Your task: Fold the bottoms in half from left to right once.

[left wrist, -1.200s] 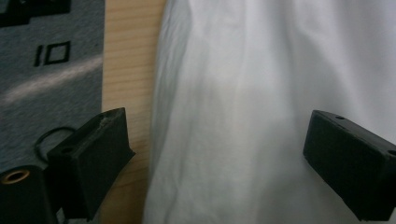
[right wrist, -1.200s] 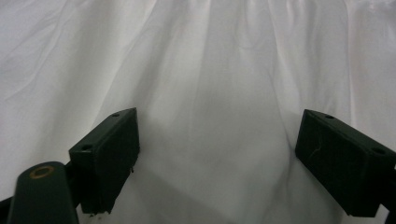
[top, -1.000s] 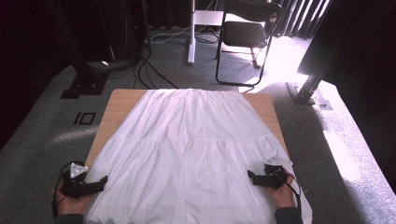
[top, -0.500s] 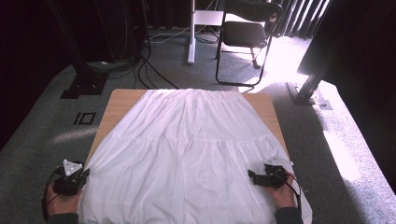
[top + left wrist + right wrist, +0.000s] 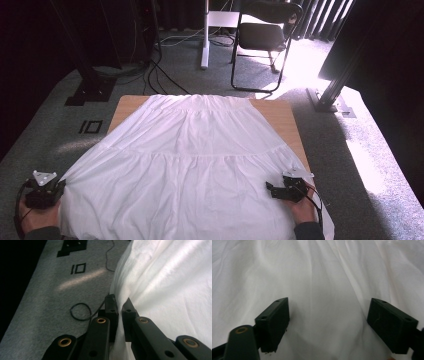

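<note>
L gripper (image 5: 119, 311) clamped on skirt (image 5: 190, 165) edge | R gripper (image 5: 328, 325) wide, over skirt

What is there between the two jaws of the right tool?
Flat white cloth lies under the open right tool, seen in the right gripper view; the jaws do not pinch it.

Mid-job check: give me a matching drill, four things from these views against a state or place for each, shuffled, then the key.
1. left gripper
2. right gripper
3. skirt
4. chair

A. spread flat across the table
B. jaws wide apart over cloth
C. on the carpet beyond the table
D. shut on the skirt's edge

Pairs: 1-D, 2-B, 3-A, 4-C
</note>
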